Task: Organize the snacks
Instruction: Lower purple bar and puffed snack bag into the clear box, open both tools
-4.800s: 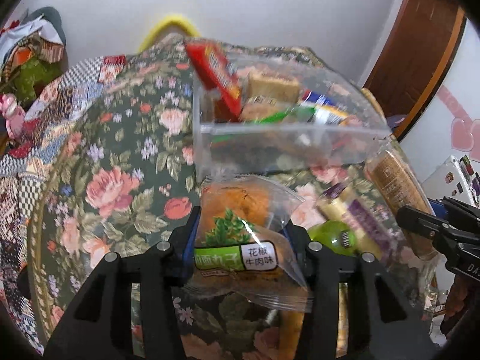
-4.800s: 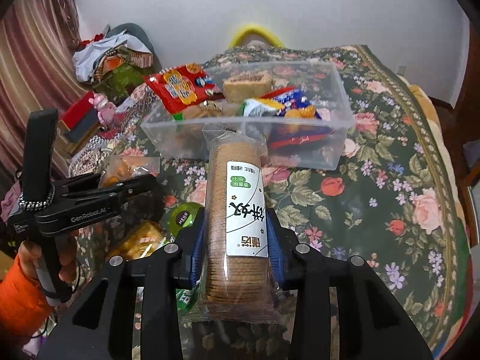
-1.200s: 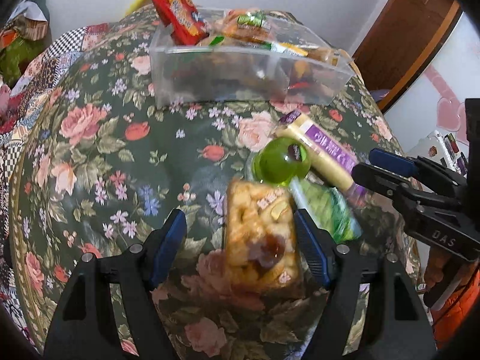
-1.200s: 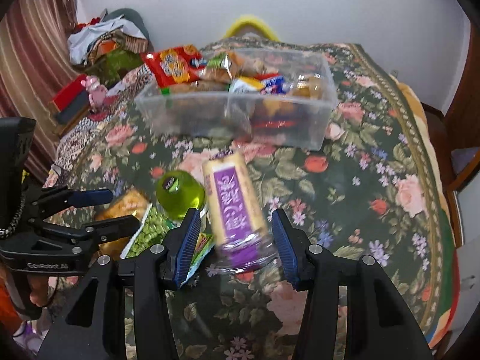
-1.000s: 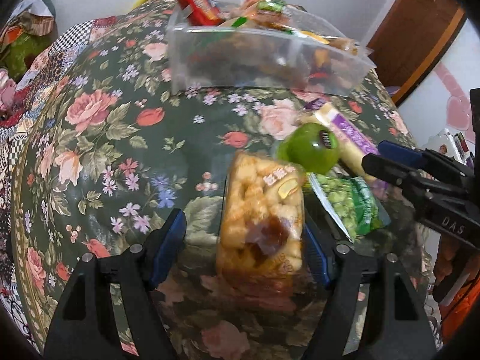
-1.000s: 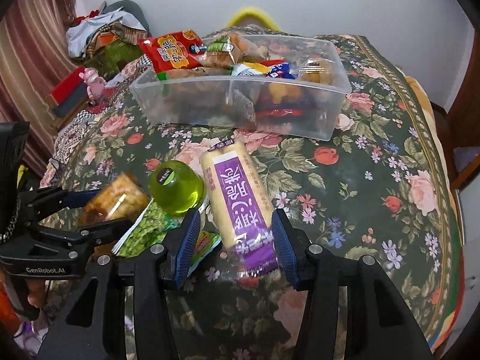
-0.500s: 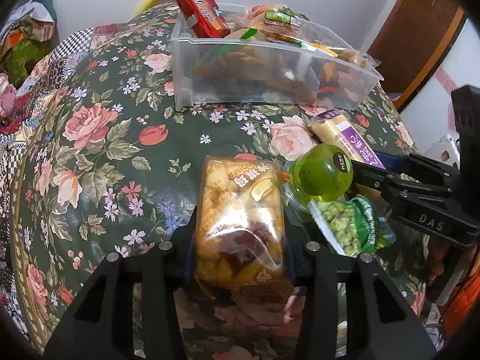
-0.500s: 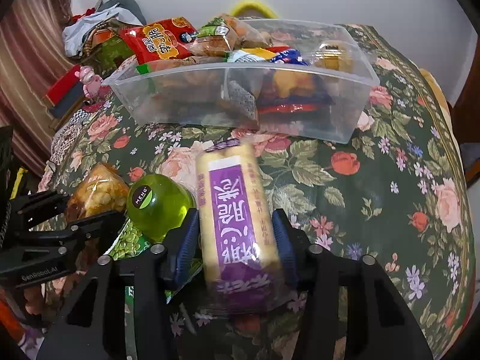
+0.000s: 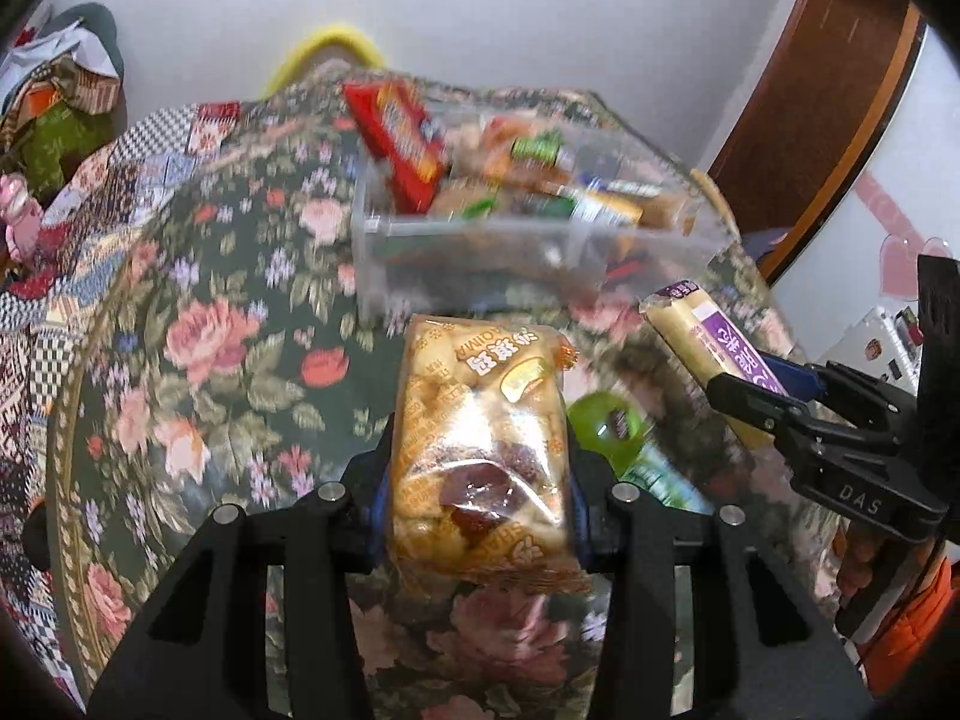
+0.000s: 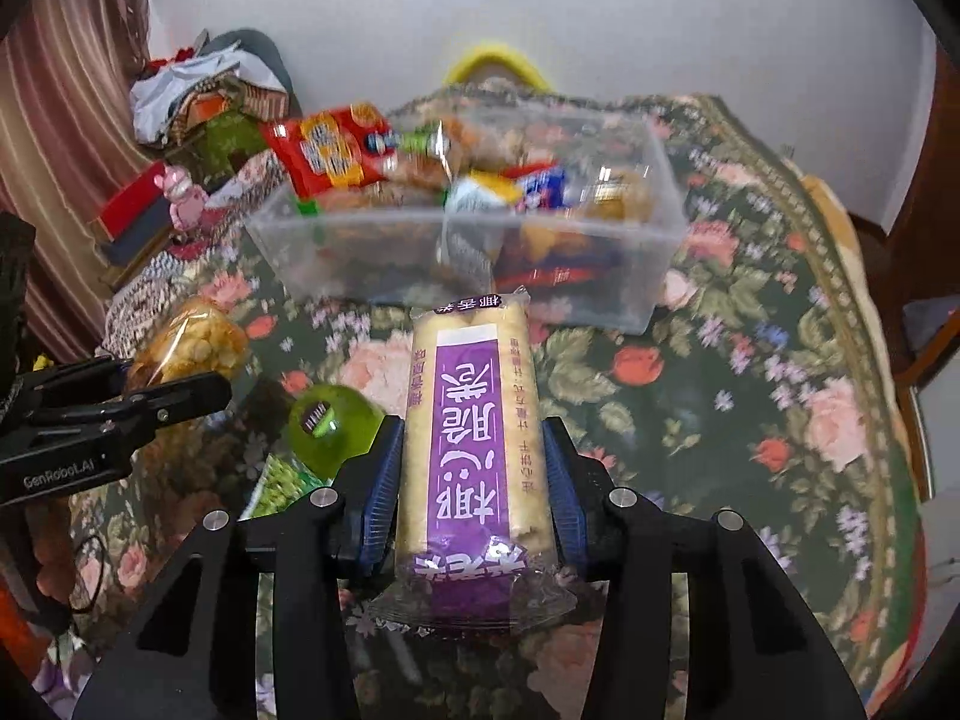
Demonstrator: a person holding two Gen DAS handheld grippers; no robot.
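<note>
My left gripper [image 9: 477, 489] is shut on a clear bag of golden puffed snacks [image 9: 477, 444] and holds it above the floral cloth; the bag also shows in the right wrist view [image 10: 189, 345]. My right gripper [image 10: 471, 474] is shut on a long purple-labelled biscuit pack [image 10: 471, 420], lifted off the cloth; it also shows in the left wrist view [image 9: 708, 348]. A clear plastic bin [image 10: 654, 240] full of snack packs stands ahead of both grippers; it also shows in the left wrist view [image 9: 384, 258].
A green round jelly cup [image 10: 330, 423] and a green pea packet [image 10: 279, 483] lie on the floral cloth [image 10: 750, 420] between the grippers. A red snack bag [image 10: 324, 147] sticks up from the bin's left end. Clothes and boxes [image 10: 198, 102] are piled at far left.
Both grippers have closed on their packs, lifted them off the cloth and moved toward the bin. The jelly cup and pea packet stay on the cloth.
</note>
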